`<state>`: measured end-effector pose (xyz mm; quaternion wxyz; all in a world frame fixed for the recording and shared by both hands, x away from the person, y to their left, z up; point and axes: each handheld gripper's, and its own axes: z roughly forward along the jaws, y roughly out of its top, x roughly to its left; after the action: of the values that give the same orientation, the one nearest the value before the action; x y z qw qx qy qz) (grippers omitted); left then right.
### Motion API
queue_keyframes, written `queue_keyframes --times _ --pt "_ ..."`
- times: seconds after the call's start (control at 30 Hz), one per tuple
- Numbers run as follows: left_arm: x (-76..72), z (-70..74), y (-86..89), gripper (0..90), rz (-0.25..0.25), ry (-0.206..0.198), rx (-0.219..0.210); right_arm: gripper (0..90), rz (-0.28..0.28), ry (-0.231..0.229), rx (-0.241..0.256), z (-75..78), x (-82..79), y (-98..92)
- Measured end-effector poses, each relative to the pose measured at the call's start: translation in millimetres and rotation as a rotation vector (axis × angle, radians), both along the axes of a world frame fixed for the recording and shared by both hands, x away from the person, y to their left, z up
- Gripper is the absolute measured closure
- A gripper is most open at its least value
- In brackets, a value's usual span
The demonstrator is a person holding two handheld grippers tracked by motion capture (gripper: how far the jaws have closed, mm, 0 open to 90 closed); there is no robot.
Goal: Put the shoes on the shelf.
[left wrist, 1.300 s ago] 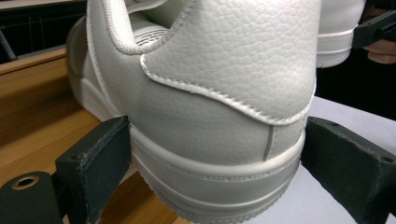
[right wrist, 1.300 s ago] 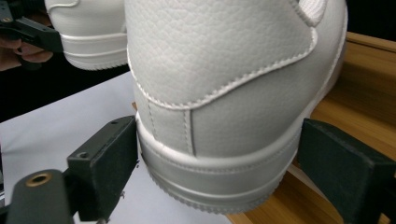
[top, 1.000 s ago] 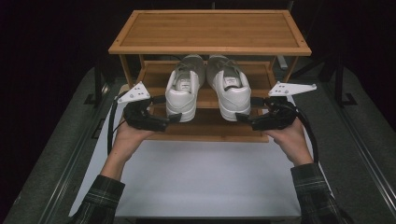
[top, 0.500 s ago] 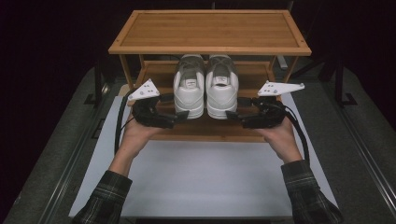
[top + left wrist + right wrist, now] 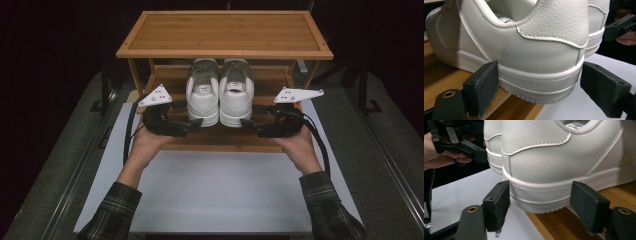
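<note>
Two white sneakers stand side by side on the lower shelf (image 5: 225, 142) of a wooden rack, heels towards me: the left shoe (image 5: 202, 95) and the right shoe (image 5: 236, 95). My left gripper (image 5: 192, 125) is open against the outer side of the left shoe's heel (image 5: 536, 50), one jaw touching the sole and the other past the heel. My right gripper (image 5: 252, 126) is open in the same way at the right shoe's heel (image 5: 549, 165). Neither is closed on a shoe. Both heels overhang the shelf's front edge slightly.
The rack's top shelf (image 5: 225, 37) is bare and overhangs the shoes' toes. A white mat (image 5: 220, 190) covers the table in front of the rack. Dark grey surfaces with rails lie on both sides. The rack's legs (image 5: 134, 75) stand close outside each gripper.
Both grippers have moved inward towards each other. The shoes' heels, splayed apart a second ago, now stand together and parallel.
</note>
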<state>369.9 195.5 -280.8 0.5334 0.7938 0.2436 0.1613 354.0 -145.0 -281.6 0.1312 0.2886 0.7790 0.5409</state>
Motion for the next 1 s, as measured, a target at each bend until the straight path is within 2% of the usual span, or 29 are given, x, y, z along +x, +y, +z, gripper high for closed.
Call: queue_keyframes --times 0.1,0.2,0.4,0.5,0.6,0.67,0.83,1.0 --pt "-1.5 1.5 3.7 15.0 0.007 -0.003 -0.001 28.6 -0.008 -0.001 -0.003 0.6 -0.8 -2.6" --pt "-3.0 3.9 9.8 14.7 0.007 0.002 0.01 23.7 -0.034 0.009 0.008 1.8 -1.8 -13.0" --pt "-7.8 8.1 24.0 12.3 0.019 0.017 0.026 14.5 -0.085 0.027 -0.029 3.5 -4.8 -26.3" --pt "-10.2 8.6 30.7 11.1 0.026 0.026 0.039 14.0 -0.097 0.036 -0.037 4.3 -6.1 -30.3" --pt "-14.2 10.3 38.1 8.8 0.036 0.036 0.056 13.0 -0.127 0.039 -0.065 5.3 -9.3 -35.5" --pt "-17.0 11.1 42.7 8.3 0.042 0.037 0.064 9.6 -0.144 0.037 -0.079 3.7 -12.2 -40.9" --pt "-27.1 11.2 60.0 8.2 0.07 0.028 0.105 8.7 -0.168 0.031 -0.08 -1.8 -19.2 -53.0" --pt "-40.9 10.3 82.0 8.3 0.105 0.023 0.12 8.6 -0.211 0.013 -0.069 -9.0 -32.2 -73.7"
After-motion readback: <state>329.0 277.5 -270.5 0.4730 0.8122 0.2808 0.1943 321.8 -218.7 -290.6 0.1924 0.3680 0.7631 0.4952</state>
